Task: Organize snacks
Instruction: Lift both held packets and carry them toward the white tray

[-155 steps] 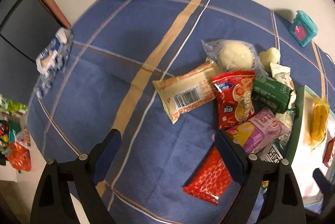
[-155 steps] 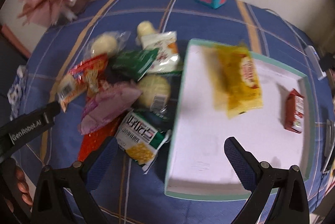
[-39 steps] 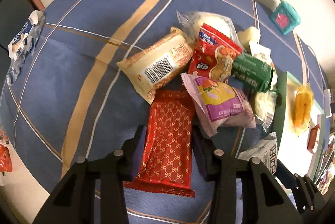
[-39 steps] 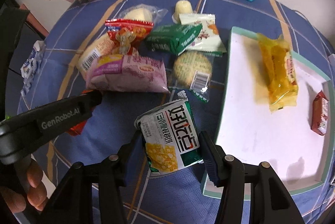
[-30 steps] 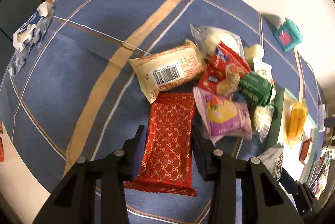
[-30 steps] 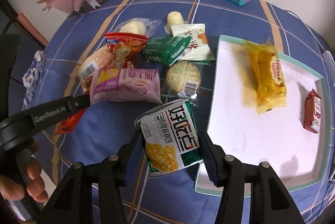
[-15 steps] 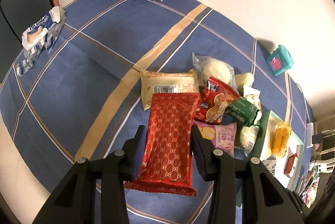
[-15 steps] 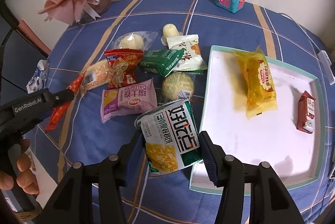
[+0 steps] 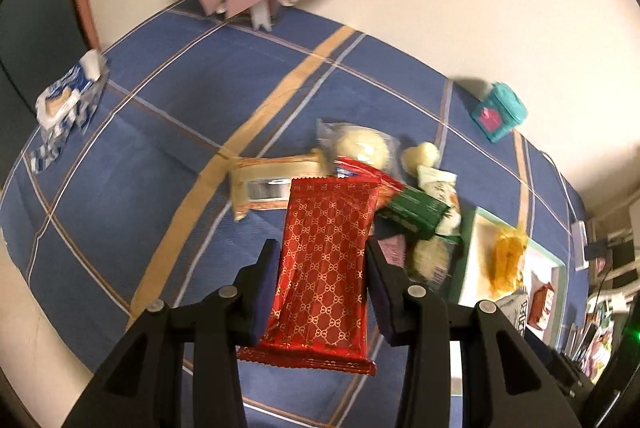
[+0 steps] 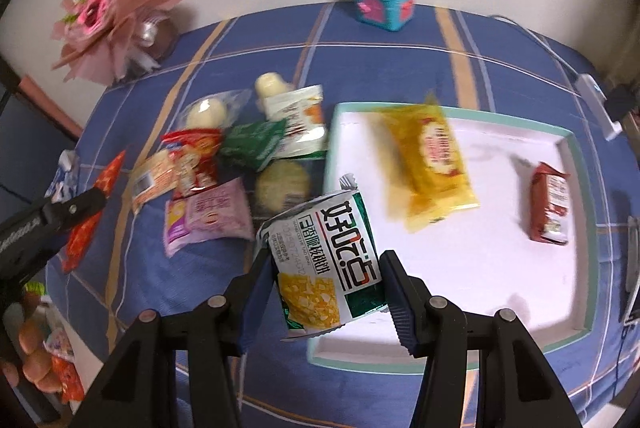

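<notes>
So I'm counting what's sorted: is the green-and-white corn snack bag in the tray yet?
Not yet. The right gripper holds the corn snack bag in the air over the tray's near left edge.

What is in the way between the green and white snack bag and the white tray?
Nothing visible. The right gripper holds the green and white snack bag lifted above the near corner of the white tray. The yellow packet and small red packet lie farther in, leaving bare tray beside the bag.
</notes>
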